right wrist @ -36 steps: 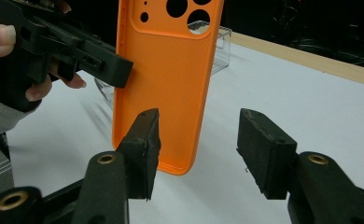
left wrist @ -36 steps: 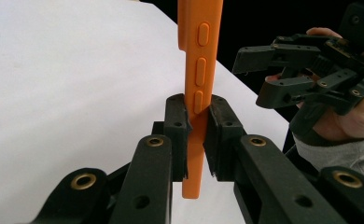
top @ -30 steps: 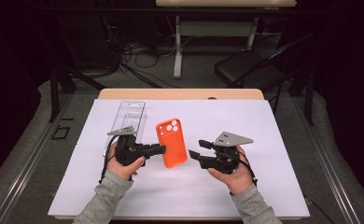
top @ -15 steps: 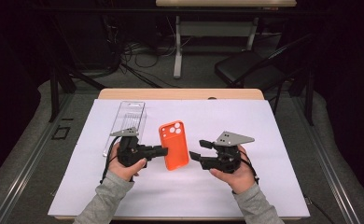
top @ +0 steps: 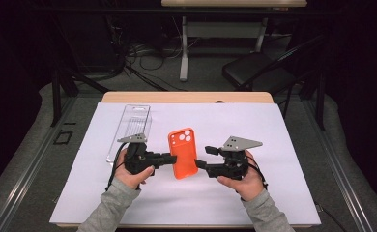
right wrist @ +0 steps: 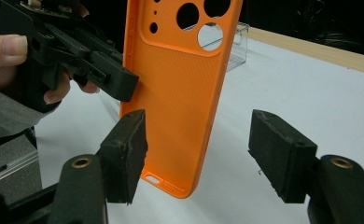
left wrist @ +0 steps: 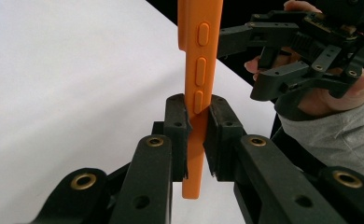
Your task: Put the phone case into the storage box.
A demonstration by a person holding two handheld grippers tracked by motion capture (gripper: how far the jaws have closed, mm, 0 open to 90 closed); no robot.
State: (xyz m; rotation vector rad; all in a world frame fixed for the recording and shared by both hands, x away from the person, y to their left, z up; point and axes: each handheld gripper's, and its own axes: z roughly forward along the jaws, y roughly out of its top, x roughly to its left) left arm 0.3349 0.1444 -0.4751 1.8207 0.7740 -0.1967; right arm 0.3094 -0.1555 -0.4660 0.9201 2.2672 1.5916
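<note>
While my left gripper (top: 169, 158) clamps the orange phone case (top: 182, 152) by its edge and holds it above the white table (top: 293, 193), my right gripper (right wrist: 196, 151) has just been opening, its pads apart with the case's lower end between them.
</note>
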